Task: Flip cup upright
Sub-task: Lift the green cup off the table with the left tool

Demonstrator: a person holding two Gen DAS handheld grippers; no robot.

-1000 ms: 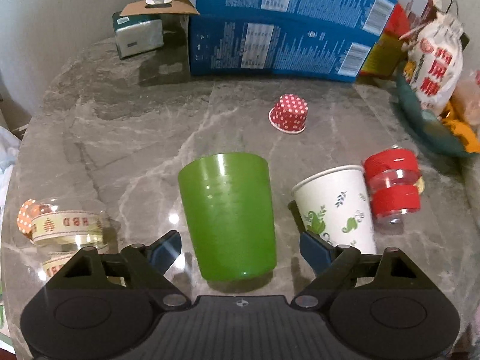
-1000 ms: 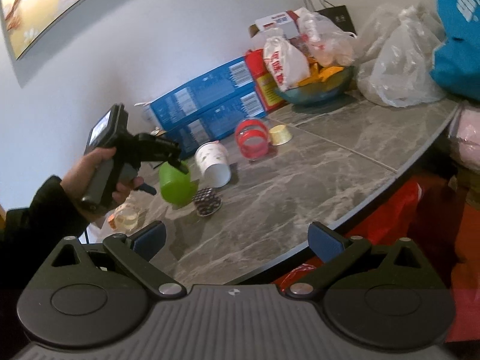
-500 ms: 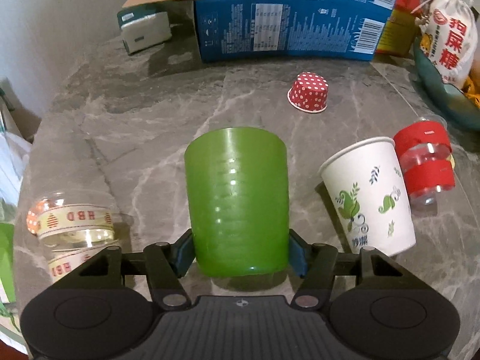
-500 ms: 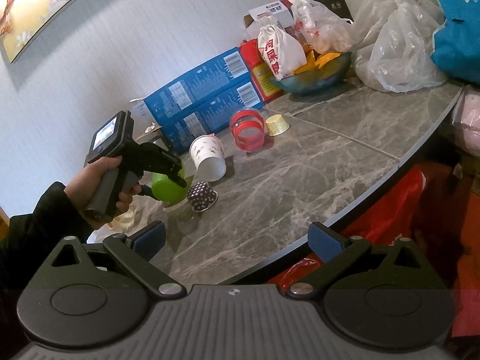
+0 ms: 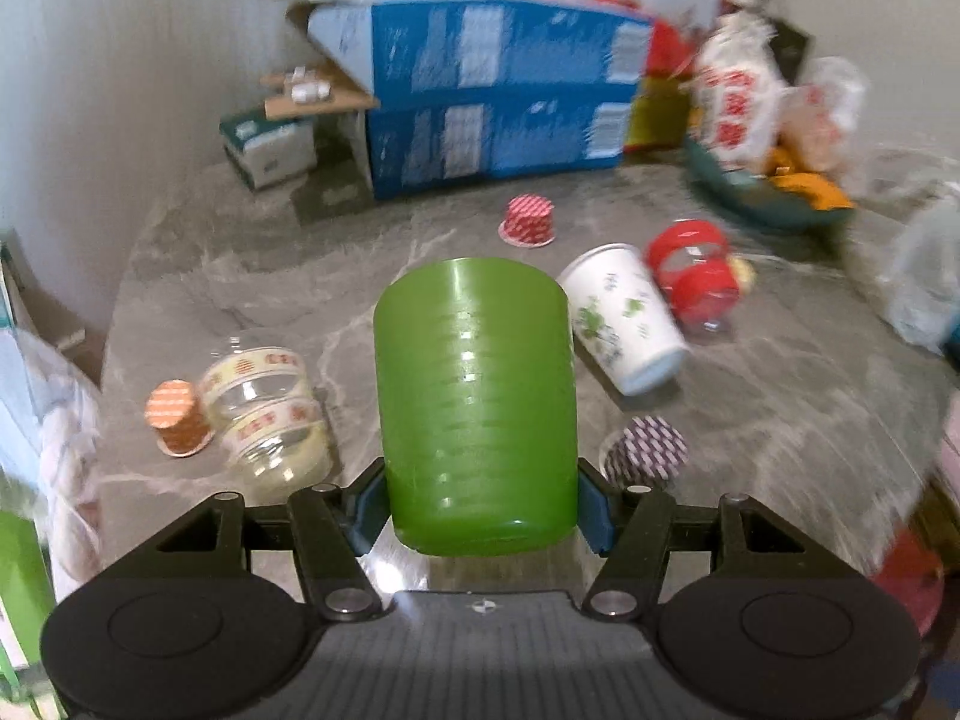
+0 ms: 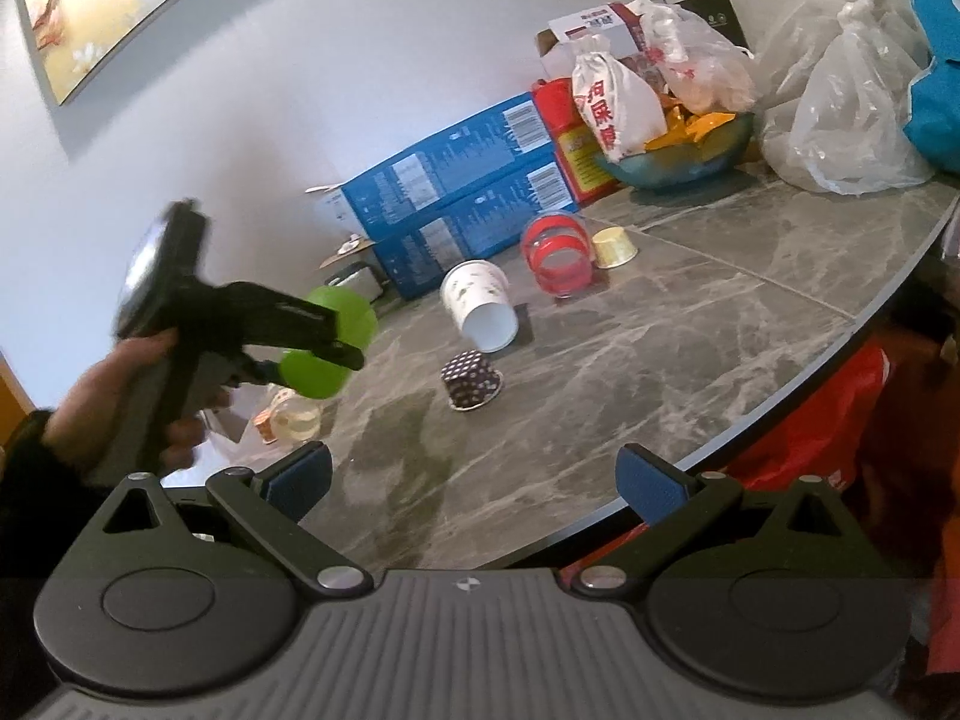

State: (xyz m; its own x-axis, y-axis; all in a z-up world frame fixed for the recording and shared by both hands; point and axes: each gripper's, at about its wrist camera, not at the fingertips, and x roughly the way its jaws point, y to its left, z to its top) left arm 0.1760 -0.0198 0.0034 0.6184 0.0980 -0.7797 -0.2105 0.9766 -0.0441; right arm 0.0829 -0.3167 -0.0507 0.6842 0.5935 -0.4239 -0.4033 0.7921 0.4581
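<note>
The left gripper [image 5: 480,507] was clamped on the green cup [image 5: 474,402], its blue pads [image 5: 366,510] pressed against the cup's sides near the end closest to the camera. In the right wrist view the same gripper [image 6: 336,342] held the cup [image 6: 327,339] clear of the table [image 6: 690,324], in the air at about 9 o'clock in that view, tilted rather than upright; which end was the rim could not be told. A hand [image 6: 114,396] gripped the tool's handle.

The right gripper [image 6: 474,480] was spread wide with nothing between its pads, hovering near the table's edge, well apart from the cup.

On the table, seen from the left wrist, a white paper cup [image 5: 624,324] lay on its side at about 2 o'clock from the green cup, with a red-banded clear container [image 5: 696,282] just beyond it. A dark dotted cupcake liner [image 5: 645,450] sat at 3 o'clock, close to the right pad. A red dotted liner [image 5: 528,222] stood mouth-down at 12 o'clock. At 9 o'clock lay a clear jar [image 5: 264,402] with printed tape, touching an orange liner [image 5: 177,420] on its far side. Blue boxes [image 5: 492,90] were stacked against the wall at 12 o'clock, and a bowl [image 5: 768,204] of bagged snacks stood at 2 o'clock. This view was blurred
</note>
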